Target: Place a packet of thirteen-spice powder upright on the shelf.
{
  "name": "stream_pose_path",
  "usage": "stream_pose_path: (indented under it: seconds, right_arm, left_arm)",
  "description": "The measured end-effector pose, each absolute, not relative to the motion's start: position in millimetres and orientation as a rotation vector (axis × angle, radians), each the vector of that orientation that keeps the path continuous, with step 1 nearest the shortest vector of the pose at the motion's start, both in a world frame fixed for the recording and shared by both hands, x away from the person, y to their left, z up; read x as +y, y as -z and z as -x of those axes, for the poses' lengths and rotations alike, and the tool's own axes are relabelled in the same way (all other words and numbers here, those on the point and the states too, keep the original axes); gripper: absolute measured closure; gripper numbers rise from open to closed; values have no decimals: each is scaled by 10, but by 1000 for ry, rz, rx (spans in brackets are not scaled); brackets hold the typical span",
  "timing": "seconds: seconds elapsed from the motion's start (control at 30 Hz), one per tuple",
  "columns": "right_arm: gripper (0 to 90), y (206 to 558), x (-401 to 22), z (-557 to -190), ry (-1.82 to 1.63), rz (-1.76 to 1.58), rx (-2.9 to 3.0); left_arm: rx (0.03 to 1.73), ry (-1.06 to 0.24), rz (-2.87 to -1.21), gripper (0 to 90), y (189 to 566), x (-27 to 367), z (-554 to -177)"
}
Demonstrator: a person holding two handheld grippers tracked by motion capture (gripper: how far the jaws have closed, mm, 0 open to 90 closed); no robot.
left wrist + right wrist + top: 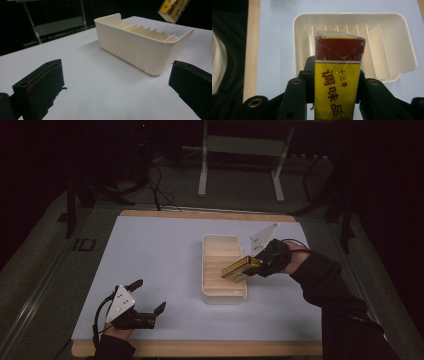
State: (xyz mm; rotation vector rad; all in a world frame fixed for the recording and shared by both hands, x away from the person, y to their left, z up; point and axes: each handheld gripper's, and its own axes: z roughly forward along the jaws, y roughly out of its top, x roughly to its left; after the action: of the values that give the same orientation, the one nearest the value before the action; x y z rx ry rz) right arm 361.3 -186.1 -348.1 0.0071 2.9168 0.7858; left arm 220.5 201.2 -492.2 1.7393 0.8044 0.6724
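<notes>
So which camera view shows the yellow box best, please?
The right gripper view: the yellow box is close, its red end and printed characters readable, between the jaws. The high view shows it small above the white tray; the left gripper view catches one corner at the top edge.

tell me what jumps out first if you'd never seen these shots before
The yellow and dark red packet with red characters stands out, clamped in the right claw and held above the cream slotted bin in the middle of the white table. The left claw sits open and empty near the table's front left corner.
</notes>
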Motion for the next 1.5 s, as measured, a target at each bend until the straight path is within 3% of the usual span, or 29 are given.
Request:
stream_pose_path:
  seconds: [1.0, 1.5]
  right_arm:
    - [678, 4072, -1677, -3755, -638, 85, 2990]
    - [674, 4195, -1500, -3826, -626, 76, 3036]
  left_arm:
    - [794, -660, -1762, 0, 4935, 1992, -2208]
    - [793, -657, -1765, 0, 4937, 1991, -2208]
